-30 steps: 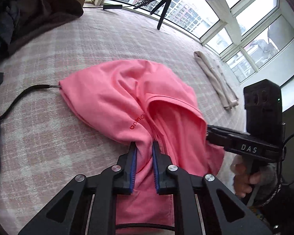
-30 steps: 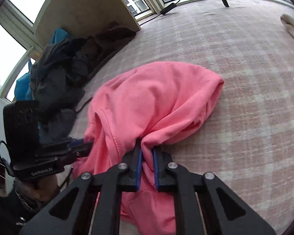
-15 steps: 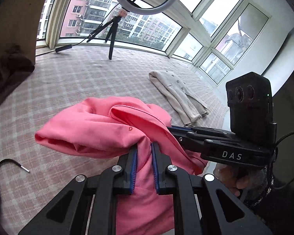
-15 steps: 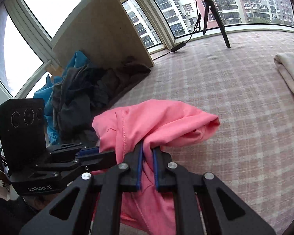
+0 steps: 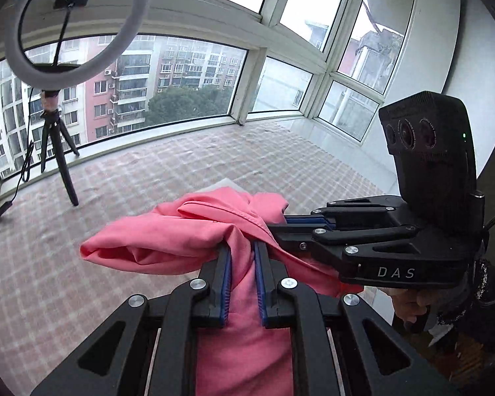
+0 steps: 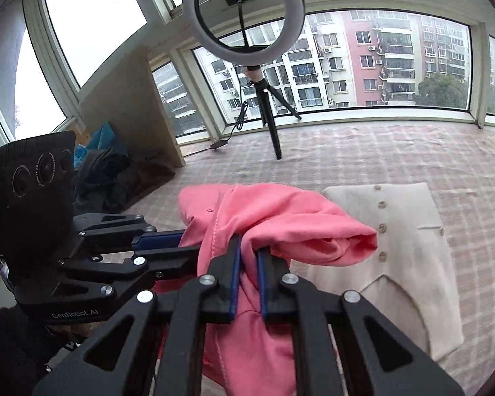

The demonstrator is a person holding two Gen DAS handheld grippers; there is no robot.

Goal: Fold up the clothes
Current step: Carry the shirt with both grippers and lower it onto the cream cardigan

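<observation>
Pink garment held bunched in the air above the checked bed cover, pinched by both sets of fingers. Left gripper nearly closed on a fold; right gripper likewise, just beside it. Long roll of pink cloth stretched sideways between and past them, the rest hanging below. Cream buttoned garment lying flat directly beneath, near the right edge of the bed. Ring light on tripod by the window edge, well apart.
</observation>
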